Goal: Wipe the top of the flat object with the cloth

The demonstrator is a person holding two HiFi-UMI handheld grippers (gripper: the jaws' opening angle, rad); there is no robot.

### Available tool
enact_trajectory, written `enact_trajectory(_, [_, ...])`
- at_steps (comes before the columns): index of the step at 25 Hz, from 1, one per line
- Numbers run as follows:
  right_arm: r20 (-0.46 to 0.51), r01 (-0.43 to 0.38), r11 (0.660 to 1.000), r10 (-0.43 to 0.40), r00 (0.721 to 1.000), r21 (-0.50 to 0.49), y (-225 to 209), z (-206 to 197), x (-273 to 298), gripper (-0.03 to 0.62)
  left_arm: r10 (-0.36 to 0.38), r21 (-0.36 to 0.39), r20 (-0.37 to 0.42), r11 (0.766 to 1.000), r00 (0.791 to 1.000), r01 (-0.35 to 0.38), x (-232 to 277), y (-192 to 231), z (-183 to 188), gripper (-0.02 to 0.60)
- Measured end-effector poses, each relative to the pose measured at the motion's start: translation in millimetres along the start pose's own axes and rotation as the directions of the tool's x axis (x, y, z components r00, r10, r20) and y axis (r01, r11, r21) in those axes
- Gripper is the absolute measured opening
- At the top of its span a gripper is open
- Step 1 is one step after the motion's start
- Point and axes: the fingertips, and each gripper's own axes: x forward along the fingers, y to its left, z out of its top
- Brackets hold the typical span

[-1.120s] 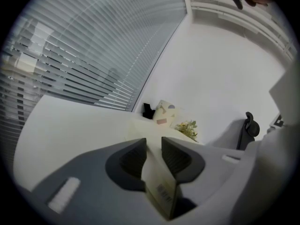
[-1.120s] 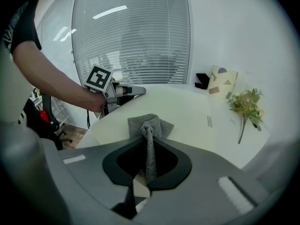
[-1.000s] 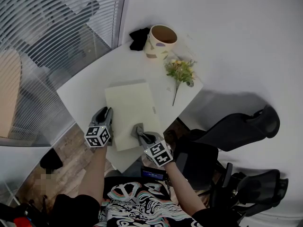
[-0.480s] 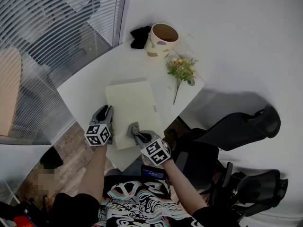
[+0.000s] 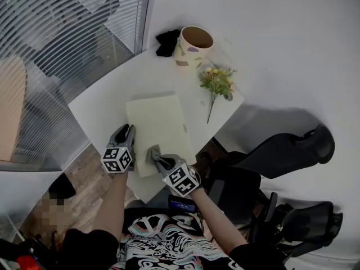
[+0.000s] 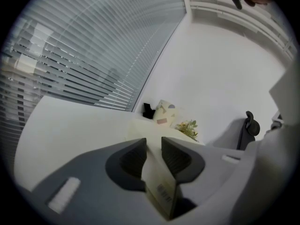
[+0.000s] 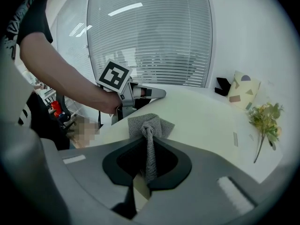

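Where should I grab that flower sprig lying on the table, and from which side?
Grip the flower sprig by its bare stem, which points toward you; the blossoms are bushy. It lies flat on the table, so probably come straight down, pinching across the stem.

The head view looks steeply down from high overhead, taking in the whole white table [image 5: 107,100]. The left gripper view sits low and close over the cream board [image 6: 161,186] held in its jaws, facing the far end — the patterned pot [image 6: 165,114] and flower sprig [image 6: 188,128]. The right gripper view, just behind its pinched grey cloth [image 7: 150,125], faces left toward the blinds [image 7: 154,41] and catches the left gripper [image 7: 161,93] — all three views share the pot and sprig.
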Motion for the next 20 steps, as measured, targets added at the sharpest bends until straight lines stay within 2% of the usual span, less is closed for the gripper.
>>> enact_trajectory(20, [-0.021,-0.085,0.994,0.083,0.996,-0.076,35,18,21,0.017,-0.001,0.006,0.0,1.0,1.0,0.001,-1,0,-1,0.158])
